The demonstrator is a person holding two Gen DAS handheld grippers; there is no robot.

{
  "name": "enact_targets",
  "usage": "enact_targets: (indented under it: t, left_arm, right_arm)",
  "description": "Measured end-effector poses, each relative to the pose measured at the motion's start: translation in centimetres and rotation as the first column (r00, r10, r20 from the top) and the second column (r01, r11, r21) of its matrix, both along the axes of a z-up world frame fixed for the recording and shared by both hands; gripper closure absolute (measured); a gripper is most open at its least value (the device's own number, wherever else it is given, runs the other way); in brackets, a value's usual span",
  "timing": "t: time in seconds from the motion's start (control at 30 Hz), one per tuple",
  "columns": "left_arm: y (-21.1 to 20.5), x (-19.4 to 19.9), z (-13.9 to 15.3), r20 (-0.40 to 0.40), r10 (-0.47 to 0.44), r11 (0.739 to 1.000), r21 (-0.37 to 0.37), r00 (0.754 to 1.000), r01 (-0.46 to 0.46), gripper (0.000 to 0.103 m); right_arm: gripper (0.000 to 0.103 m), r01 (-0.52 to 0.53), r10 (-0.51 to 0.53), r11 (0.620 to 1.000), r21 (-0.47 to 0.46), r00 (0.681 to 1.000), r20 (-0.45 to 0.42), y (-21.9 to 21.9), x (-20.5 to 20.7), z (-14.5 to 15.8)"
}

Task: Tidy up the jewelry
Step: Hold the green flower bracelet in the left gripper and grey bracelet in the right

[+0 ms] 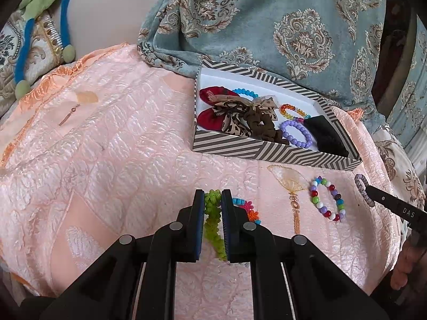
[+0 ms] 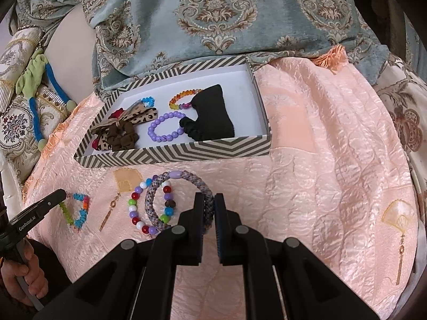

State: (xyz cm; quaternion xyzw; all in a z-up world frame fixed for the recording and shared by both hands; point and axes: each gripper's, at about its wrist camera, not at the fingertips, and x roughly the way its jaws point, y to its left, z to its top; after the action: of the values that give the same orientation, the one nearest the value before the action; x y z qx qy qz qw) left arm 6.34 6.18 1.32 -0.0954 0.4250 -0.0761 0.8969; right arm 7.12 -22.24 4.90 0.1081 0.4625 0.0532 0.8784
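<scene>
A striped box [image 1: 267,152] [image 2: 173,154] on the pink bedspread holds a purple bead bracelet [image 1: 296,133] [image 2: 165,128], an amber bead bracelet [image 2: 184,97], scrunchies and a black pouch [image 2: 213,117]. My left gripper [image 1: 213,196] is shut on the green part of a multicolour flower bracelet [image 1: 212,221] [image 2: 77,210] that lies on the spread. My right gripper [image 2: 209,200] is shut on a grey-purple rope bracelet [image 2: 170,184] [image 1: 360,186]. A multicolour bead bracelet [image 1: 327,198] [image 2: 149,208] lies under the rope bracelet's loop.
A blue-grey patterned blanket [image 2: 213,13] rises behind the box. A green and blue fabric tie [image 1: 40,26] hangs at the far left over patterned cushions. The pink bedspread [image 2: 333,146] stretches right of the box.
</scene>
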Motion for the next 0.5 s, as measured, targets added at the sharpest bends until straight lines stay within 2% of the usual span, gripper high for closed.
enact_targets:
  t: [0.5]
  left_arm:
    - [-0.52,-0.22,0.04,0.005,-0.013,1.000,0.008,1.000,0.013,0.103]
  right_arm:
    - [0.096,0.005,-0.005,1.000,0.006,1.000,-0.018,0.01,0.10,-0.31]
